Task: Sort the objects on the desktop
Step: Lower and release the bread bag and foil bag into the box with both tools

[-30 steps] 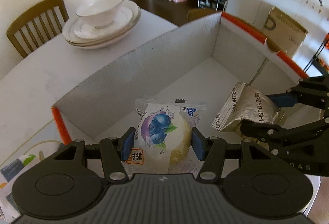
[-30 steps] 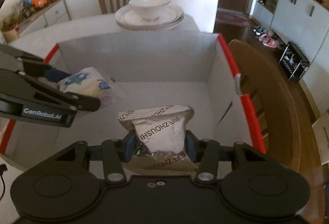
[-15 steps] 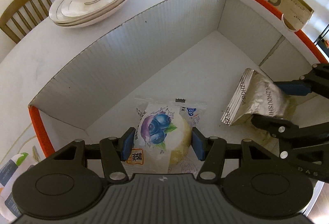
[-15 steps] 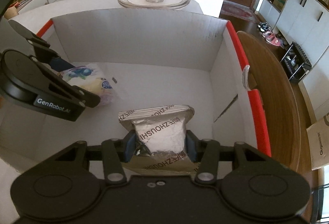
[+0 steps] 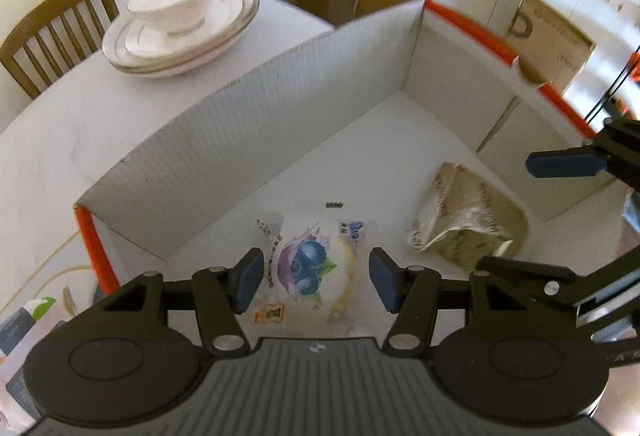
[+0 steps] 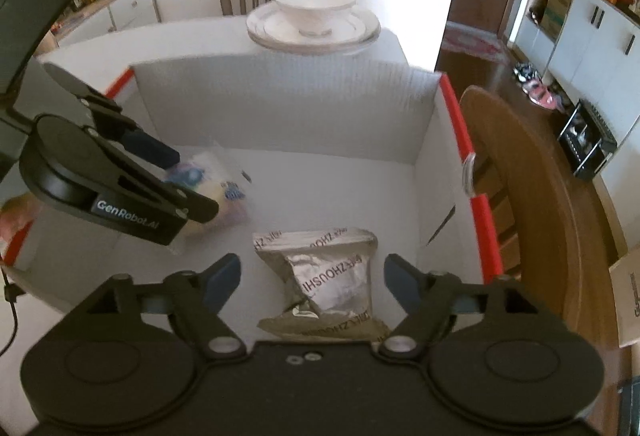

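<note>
Foil-wrapped, one silver snack packet (image 6: 334, 276) lies on the box (image 6: 280, 108) floor between my right gripper's (image 6: 312, 282) opening fingers, untouched. One blueberry bun packet (image 5: 310, 270) sits between my left gripper's (image 5: 316, 282) parted fingers. Beyond, on the tabletop (image 5: 80, 108), one bowl (image 5: 176, 2) tops stacked plates (image 5: 224, 32).

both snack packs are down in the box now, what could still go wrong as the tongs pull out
1. The left tongs stand open, yet the blueberry pack still sits between the pads, so lifting could snag its wrapper.
2. The right tongs are opening over the silver pouch, which leans rather than lies flat; it may tip.
3. Both tongs crowd one cardboard box, so they might bump.
</note>
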